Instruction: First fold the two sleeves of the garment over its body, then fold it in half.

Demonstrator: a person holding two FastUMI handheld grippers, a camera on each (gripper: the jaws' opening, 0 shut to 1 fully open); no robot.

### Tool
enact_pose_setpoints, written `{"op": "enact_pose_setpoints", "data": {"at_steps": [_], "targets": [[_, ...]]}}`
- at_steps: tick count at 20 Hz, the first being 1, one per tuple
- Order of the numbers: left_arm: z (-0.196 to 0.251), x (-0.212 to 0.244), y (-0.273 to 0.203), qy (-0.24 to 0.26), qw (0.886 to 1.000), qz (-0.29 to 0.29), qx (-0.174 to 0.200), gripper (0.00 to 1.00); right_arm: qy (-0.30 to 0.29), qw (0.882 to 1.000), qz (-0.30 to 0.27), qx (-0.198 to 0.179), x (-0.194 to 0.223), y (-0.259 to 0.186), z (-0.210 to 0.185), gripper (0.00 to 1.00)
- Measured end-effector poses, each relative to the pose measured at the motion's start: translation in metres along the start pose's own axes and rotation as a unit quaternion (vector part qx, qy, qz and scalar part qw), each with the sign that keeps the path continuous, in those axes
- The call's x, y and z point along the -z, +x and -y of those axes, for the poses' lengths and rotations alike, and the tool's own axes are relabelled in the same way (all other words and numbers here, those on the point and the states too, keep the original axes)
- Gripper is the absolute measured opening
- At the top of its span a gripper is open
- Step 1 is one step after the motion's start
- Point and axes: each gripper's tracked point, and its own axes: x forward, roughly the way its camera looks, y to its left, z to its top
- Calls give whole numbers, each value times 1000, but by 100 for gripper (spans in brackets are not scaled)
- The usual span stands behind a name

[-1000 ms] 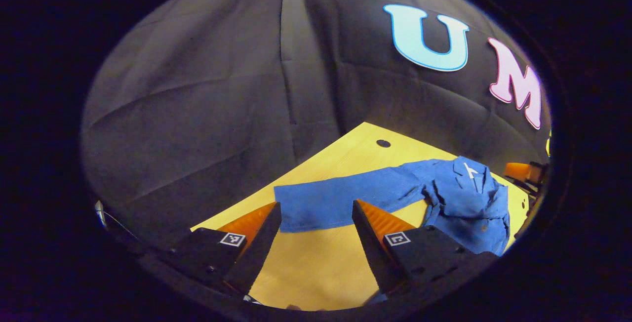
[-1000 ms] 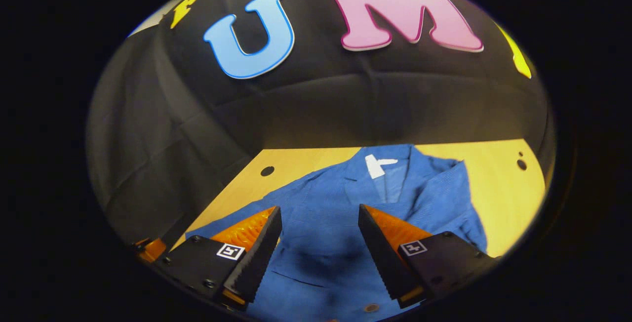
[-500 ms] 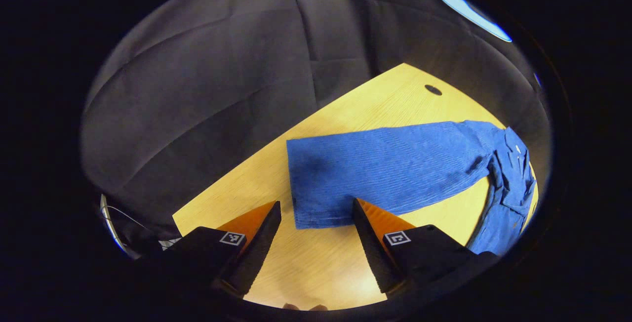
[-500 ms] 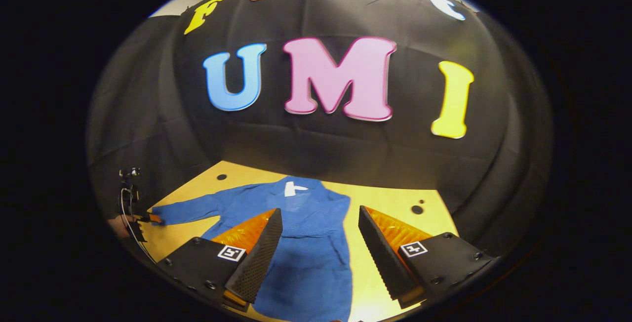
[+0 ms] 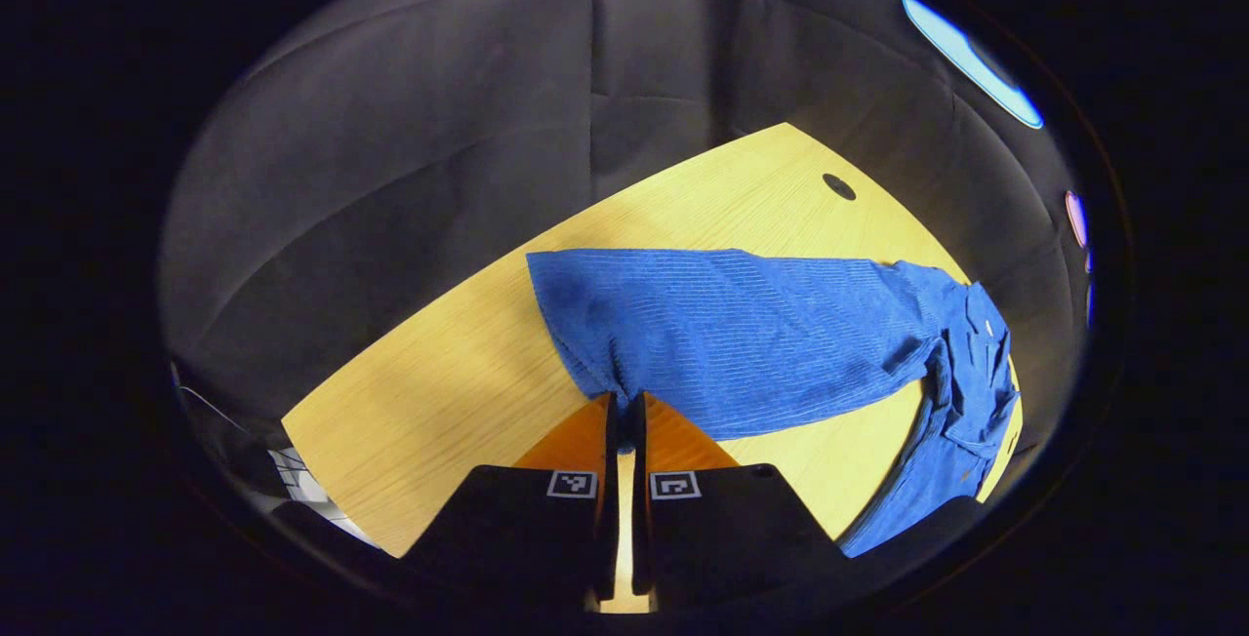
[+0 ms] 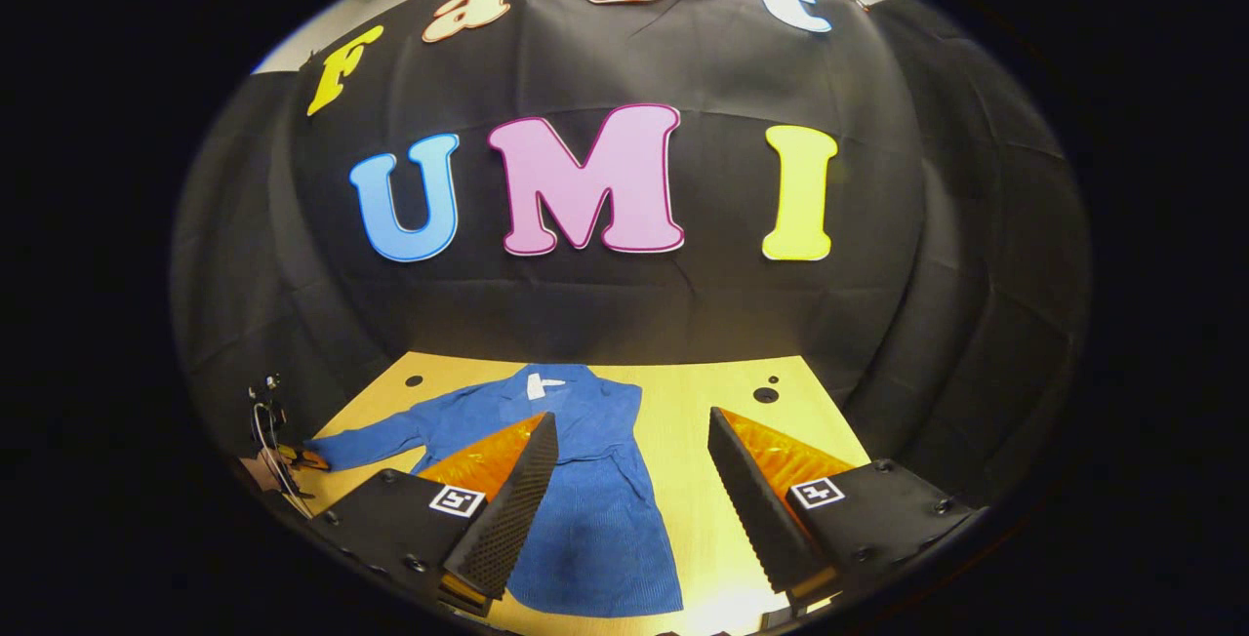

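Note:
A blue long-sleeved garment (image 6: 595, 519) lies flat on the yellow table (image 6: 722, 373), its collar with a white label (image 6: 539, 385) at the far side. One sleeve (image 5: 742, 324) stretches out sideways from the bunched body (image 5: 966, 363). My left gripper (image 5: 622, 410) is shut on the corner of that sleeve's cuff, low over the table. In the right gripper view, the left gripper (image 6: 310, 460) sits at the sleeve's end, held by a hand (image 6: 256, 472). My right gripper (image 6: 630, 416) hangs open above the near hem, holding nothing.
The black cloth wall (image 5: 410, 148) closes in the table's far and left sides. Round holes (image 5: 837, 186) (image 6: 765, 394) mark the table's far corners. Bare tabletop (image 5: 439, 392) lies to the left of the cuff, and more of it (image 6: 742, 538) to the right of the body.
My left gripper came down onto the cuff and shut on its corner. My right gripper drew back and up from the garment, staying open.

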Motion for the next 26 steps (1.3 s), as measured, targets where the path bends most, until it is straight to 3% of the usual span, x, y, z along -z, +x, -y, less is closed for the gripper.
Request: {"op": "enact_pose_setpoints", "data": {"at_steps": [3,6,7,9,10,12,17,19,22,24,25,26], "targets": [[-2,-2,-4,-11,1000,-14,13,0,8,1000,8,26,-3,-3,17,98],[9,-27,-25,-1,1000,31,7,0,14,999,8,41,4,-6,29,97],[32,-37,-38,-2,998,48,28,0,13,999,0,41,10,-5,32,97],[120,-49,-79,10,990,95,102,0,23,999,-2,47,14,-1,47,98],[200,-38,-99,28,976,102,193,0,22,998,-8,50,19,2,59,98],[287,-7,-121,64,960,86,257,0,27,998,-9,53,20,6,73,98],[476,100,-140,151,926,26,345,0,1,996,5,89,14,4,134,98],[530,133,-134,171,918,2,359,0,4,993,8,116,12,-7,164,98],[590,180,-117,187,914,-36,359,1,12,986,7,165,23,-35,203,98],[618,199,-107,183,911,-49,366,19,27,982,-12,187,42,-51,216,98],[622,201,-105,186,911,-48,366,33,41,981,-18,190,50,-56,217,97],[622,201,-100,194,912,-43,360,59,49,980,-22,191,55,-59,216,98]]}}
